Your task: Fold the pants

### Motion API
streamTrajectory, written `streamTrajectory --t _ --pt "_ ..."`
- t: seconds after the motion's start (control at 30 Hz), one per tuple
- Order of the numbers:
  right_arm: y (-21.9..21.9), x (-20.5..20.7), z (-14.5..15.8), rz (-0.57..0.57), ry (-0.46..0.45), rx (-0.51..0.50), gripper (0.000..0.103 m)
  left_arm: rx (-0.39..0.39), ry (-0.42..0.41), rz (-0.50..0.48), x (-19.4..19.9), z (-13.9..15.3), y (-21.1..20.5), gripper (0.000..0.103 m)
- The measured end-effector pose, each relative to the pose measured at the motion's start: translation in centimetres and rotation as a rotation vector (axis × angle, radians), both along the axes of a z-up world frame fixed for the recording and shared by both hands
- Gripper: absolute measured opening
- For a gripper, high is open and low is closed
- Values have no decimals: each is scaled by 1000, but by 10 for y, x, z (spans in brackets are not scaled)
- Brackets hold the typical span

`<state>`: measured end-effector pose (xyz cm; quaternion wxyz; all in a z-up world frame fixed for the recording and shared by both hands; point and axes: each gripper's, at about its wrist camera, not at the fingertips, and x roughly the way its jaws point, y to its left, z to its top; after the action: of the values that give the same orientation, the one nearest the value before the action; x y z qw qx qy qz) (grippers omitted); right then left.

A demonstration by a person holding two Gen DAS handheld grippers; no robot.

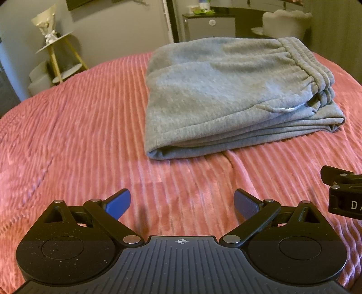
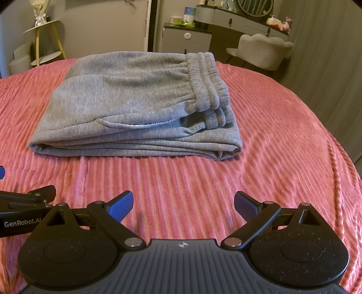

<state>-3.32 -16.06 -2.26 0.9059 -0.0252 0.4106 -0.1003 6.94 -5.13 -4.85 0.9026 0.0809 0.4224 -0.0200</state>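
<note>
Grey sweatpants [image 1: 226,95] lie folded in a compact stack on the pink ribbed bedspread [image 1: 79,135], waistband on top at the right. They also show in the right wrist view [image 2: 135,106]. My left gripper [image 1: 182,201] is open and empty, held over the bedspread a short way in front of the pants. My right gripper [image 2: 183,203] is open and empty too, beside the left one and the same distance back. Part of the right gripper shows at the right edge of the left wrist view [image 1: 344,192], and part of the left gripper shows at the left edge of the right wrist view [image 2: 22,212].
The pink bedspread [image 2: 271,158] covers the whole bed. Beyond its far edge stand a gold-legged side table with a bouquet [image 2: 43,34], a small grey cabinet [image 2: 187,38], a vanity with a round mirror [image 2: 244,18] and a pale chair [image 2: 264,49].
</note>
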Motion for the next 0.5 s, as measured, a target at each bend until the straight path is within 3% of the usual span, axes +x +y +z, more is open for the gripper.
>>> streamTrajectory --t 0.5 --pt "-1 1 -1 -3 7 2 96 -11 -9 -18 -2 0 0 100"
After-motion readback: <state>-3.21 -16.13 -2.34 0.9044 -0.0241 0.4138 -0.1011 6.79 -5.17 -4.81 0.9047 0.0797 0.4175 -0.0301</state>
